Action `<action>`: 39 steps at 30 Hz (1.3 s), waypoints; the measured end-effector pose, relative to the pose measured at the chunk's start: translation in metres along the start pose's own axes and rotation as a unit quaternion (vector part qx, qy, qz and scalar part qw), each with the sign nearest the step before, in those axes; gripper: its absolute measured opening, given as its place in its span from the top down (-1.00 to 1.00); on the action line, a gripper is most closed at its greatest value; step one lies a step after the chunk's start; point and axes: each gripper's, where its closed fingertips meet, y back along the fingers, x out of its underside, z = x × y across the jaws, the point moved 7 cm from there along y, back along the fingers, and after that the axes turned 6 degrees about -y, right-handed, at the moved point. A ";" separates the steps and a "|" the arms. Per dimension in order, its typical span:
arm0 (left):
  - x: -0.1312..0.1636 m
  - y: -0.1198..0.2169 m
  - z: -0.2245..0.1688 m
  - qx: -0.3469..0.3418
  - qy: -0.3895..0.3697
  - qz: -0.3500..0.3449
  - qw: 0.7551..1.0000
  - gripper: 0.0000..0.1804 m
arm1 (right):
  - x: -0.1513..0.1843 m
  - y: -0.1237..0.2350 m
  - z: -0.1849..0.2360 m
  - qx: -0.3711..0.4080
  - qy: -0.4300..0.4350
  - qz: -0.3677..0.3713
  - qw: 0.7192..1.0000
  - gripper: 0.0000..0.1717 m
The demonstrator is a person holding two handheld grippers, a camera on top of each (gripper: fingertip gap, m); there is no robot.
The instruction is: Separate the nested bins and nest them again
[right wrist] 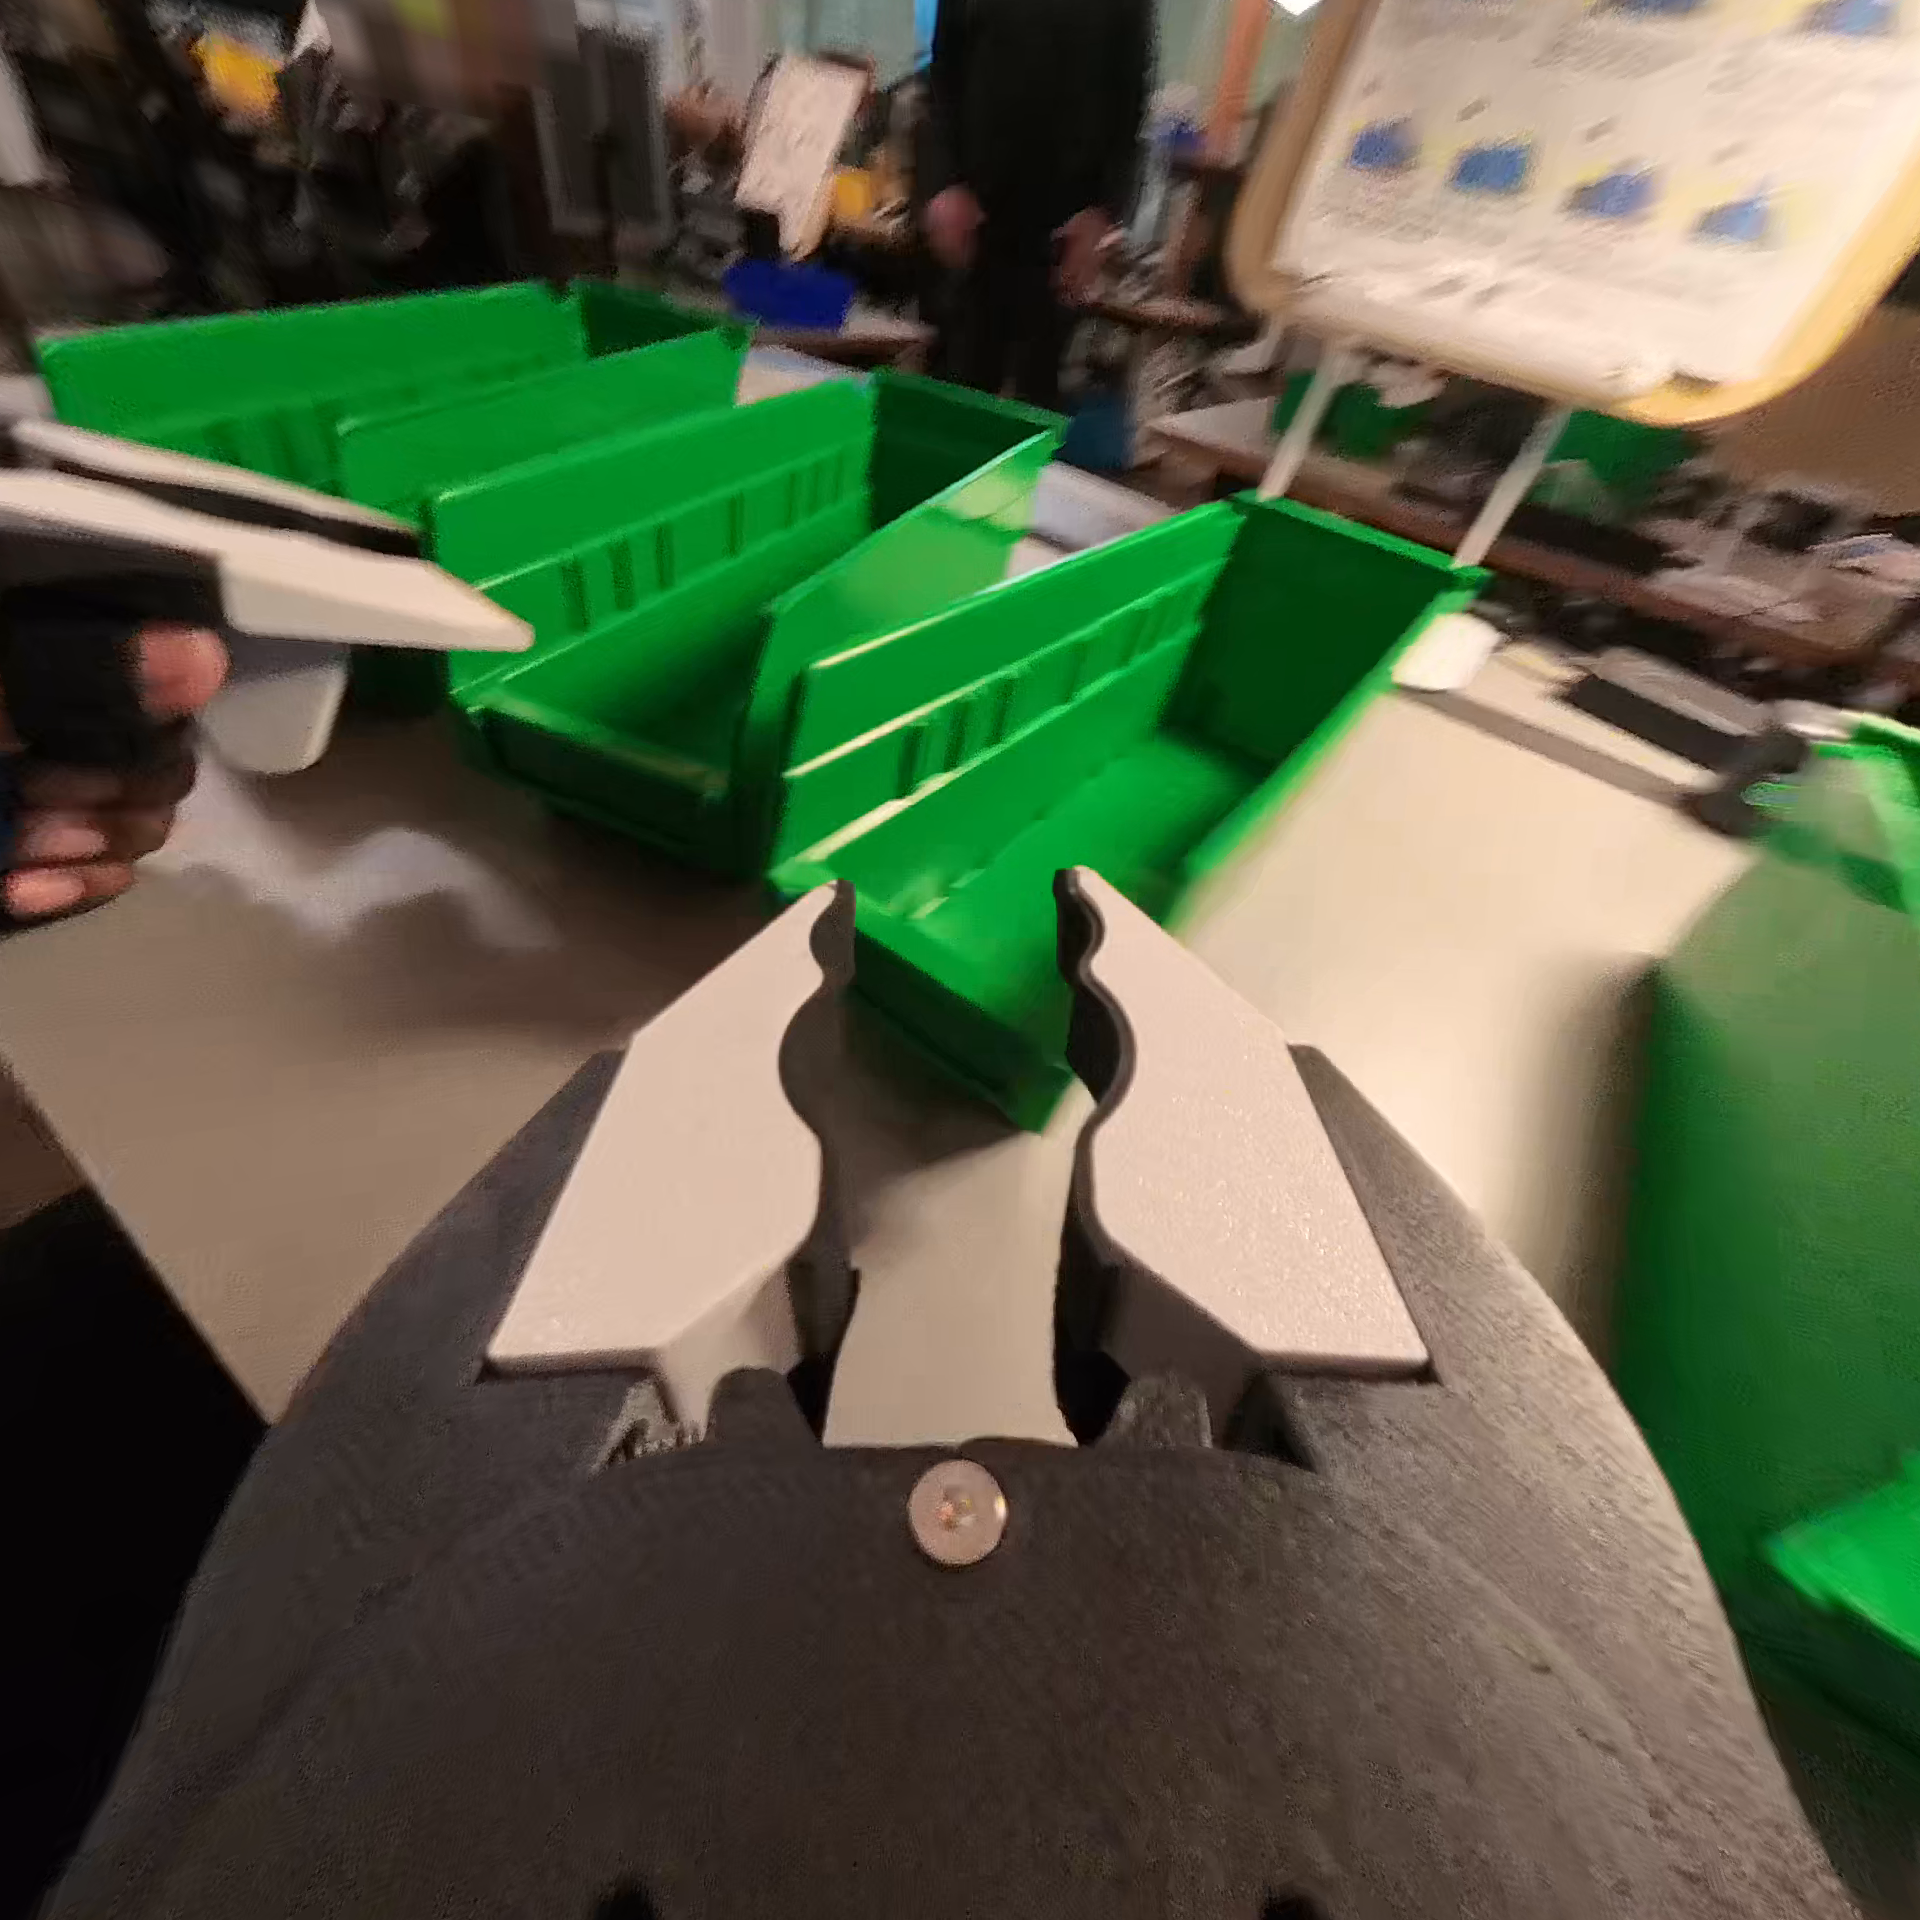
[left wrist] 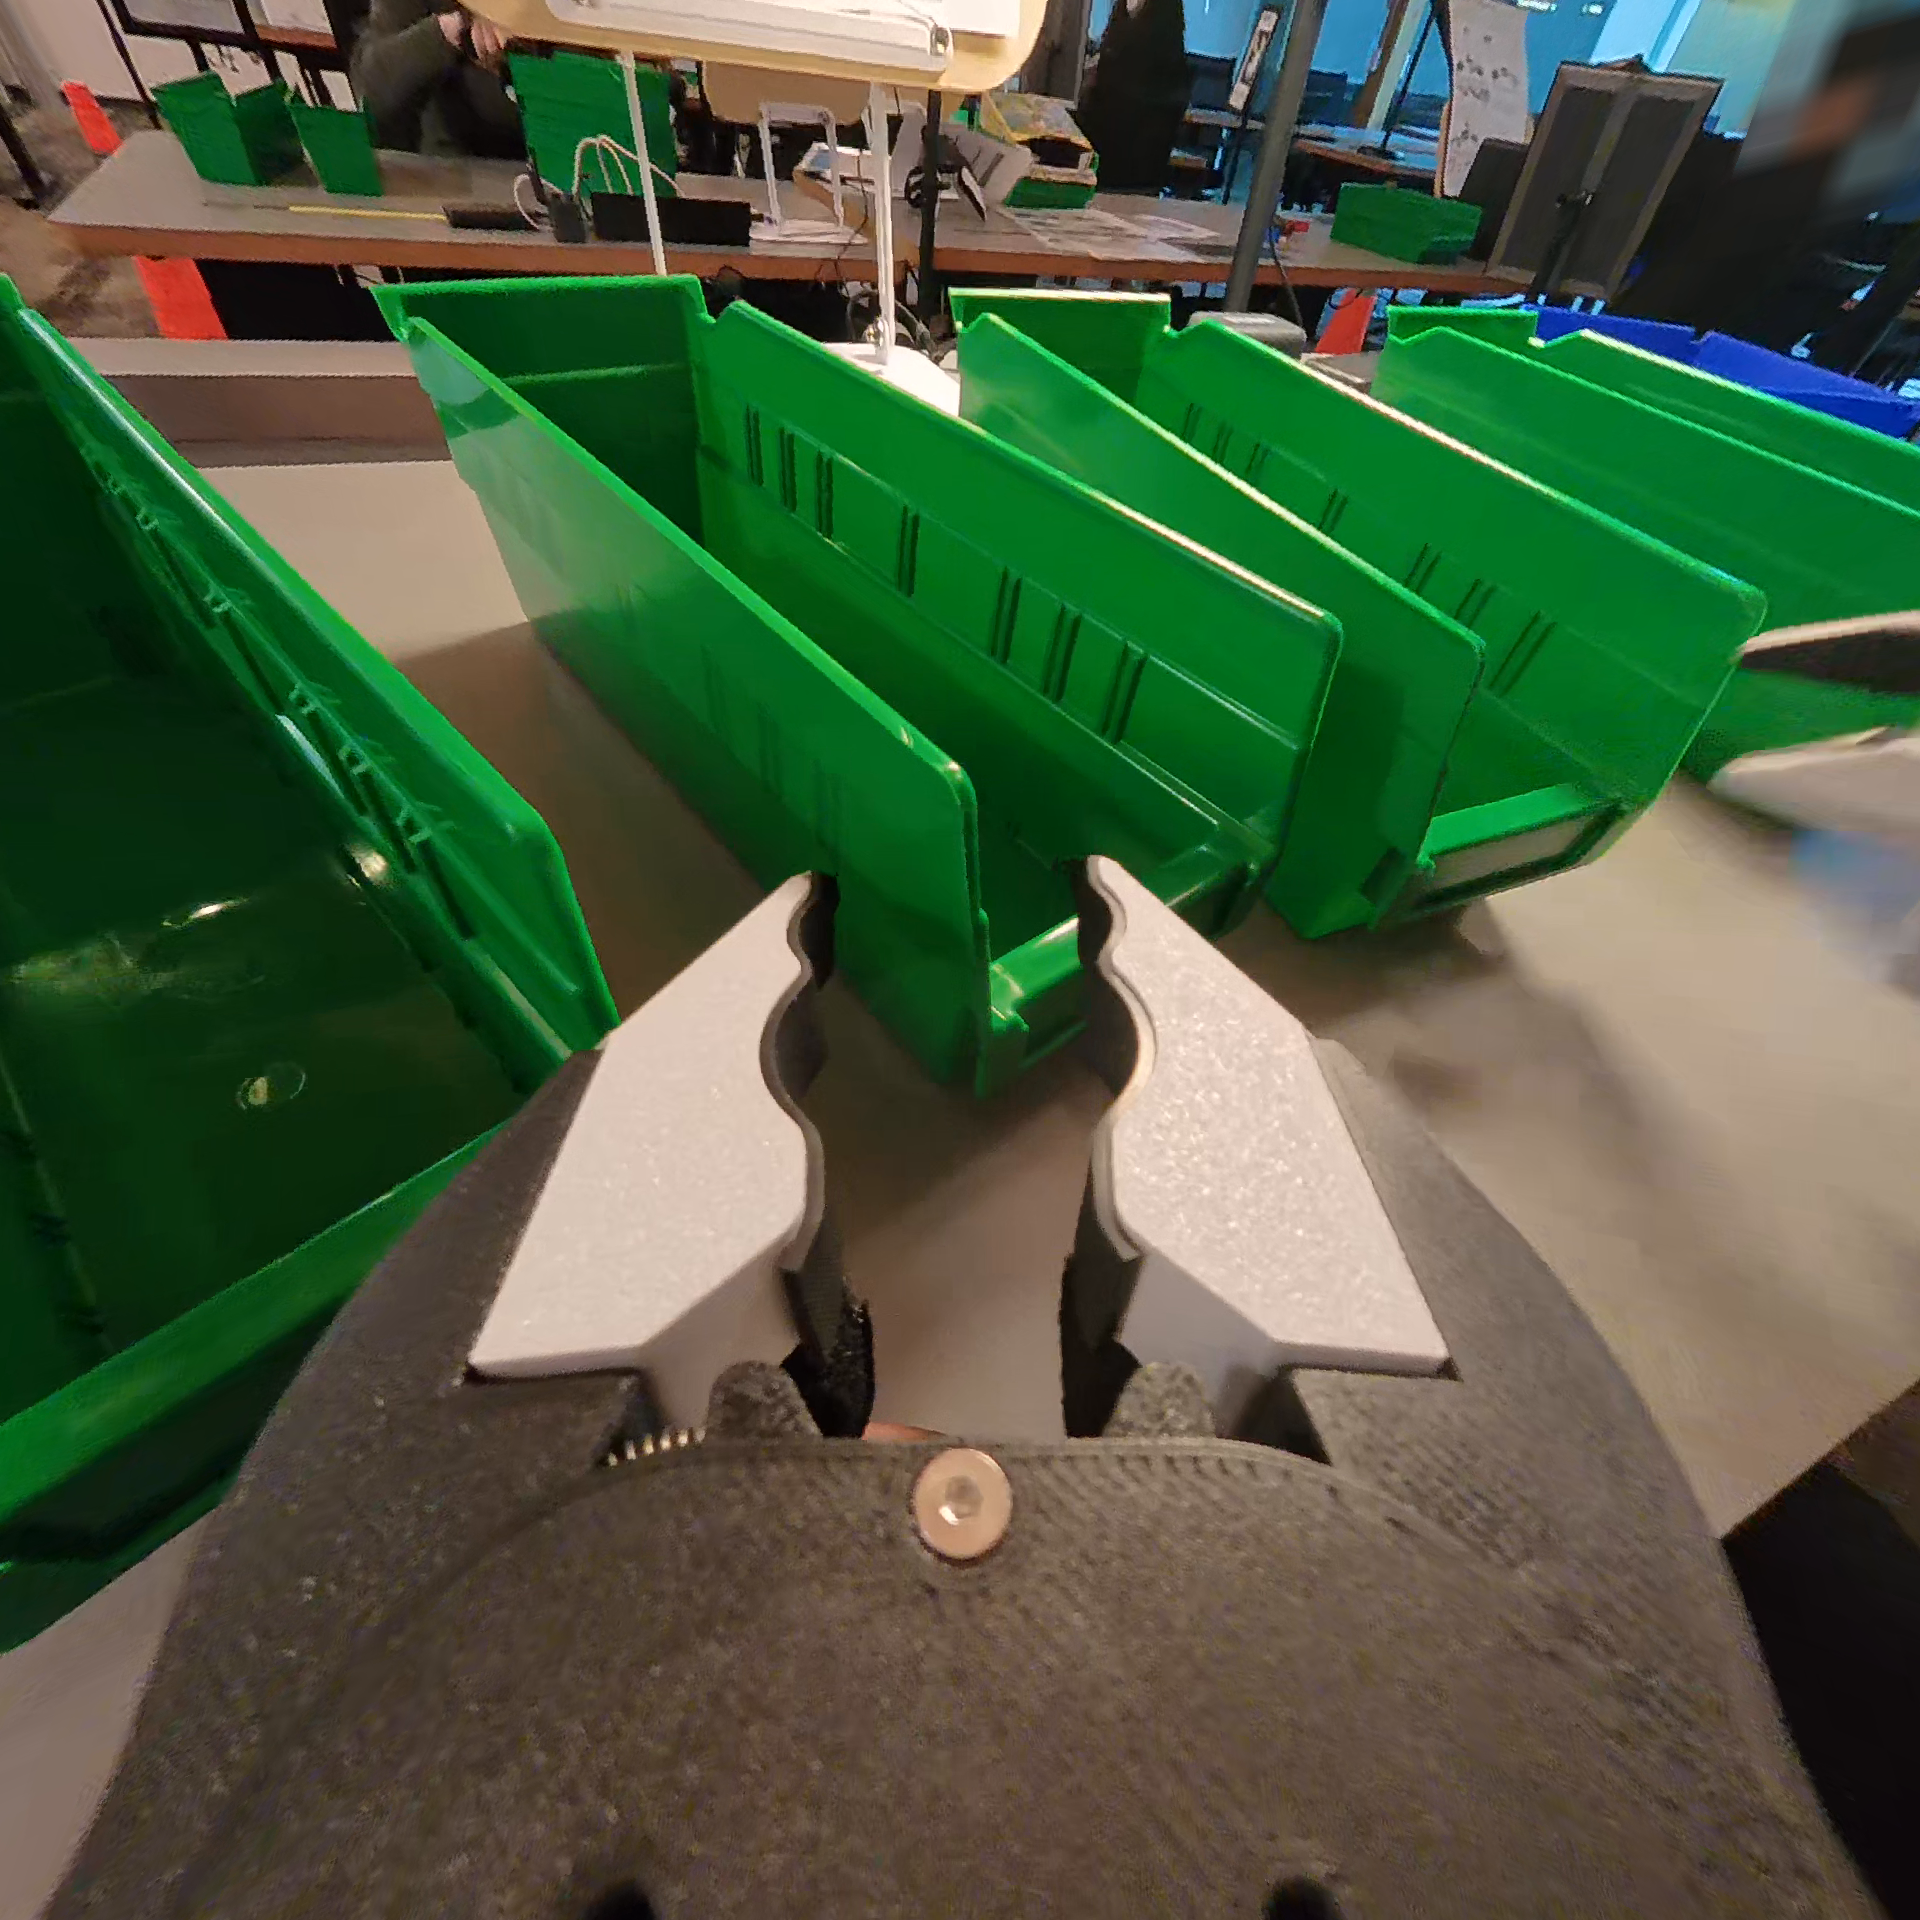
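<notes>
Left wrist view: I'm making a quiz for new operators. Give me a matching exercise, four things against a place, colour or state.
1 blue bin
2 orange cone
3 left claw
4 table

a grey, bearing the row
b far right, behind the row
c open, facing a green bin
d background, far left

Pairs: 1-b, 2-d, 3-c, 4-a

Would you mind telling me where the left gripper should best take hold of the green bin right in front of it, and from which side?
Probably its near left side wall, approached from the open front end. That upright wall ends in a free edge already standing between the left gripper's open fingers, so one can go inside, one outside; the low front lip looks less accessible.
</notes>
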 end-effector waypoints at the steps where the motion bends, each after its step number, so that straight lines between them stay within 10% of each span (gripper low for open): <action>1: 0.001 -0.002 -0.001 0.005 -0.001 0.007 1.000 0.45 | -0.002 0.013 -0.011 0.031 -0.005 -0.020 0.999 0.53; 6: -0.003 -0.005 -0.005 0.016 -0.001 -0.011 1.000 0.43 | -0.002 0.072 -0.081 0.211 -0.041 -0.085 0.973 0.45; 24: -0.003 -0.017 0.018 -0.079 -0.077 0.024 0.994 0.86 | 0.028 0.047 -0.116 0.104 -0.146 0.021 0.984 0.83; 39: -0.048 0.073 0.062 -0.068 -0.032 -0.026 0.997 0.12 | 0.003 0.057 -0.044 -0.028 -0.170 -0.034 0.985 0.54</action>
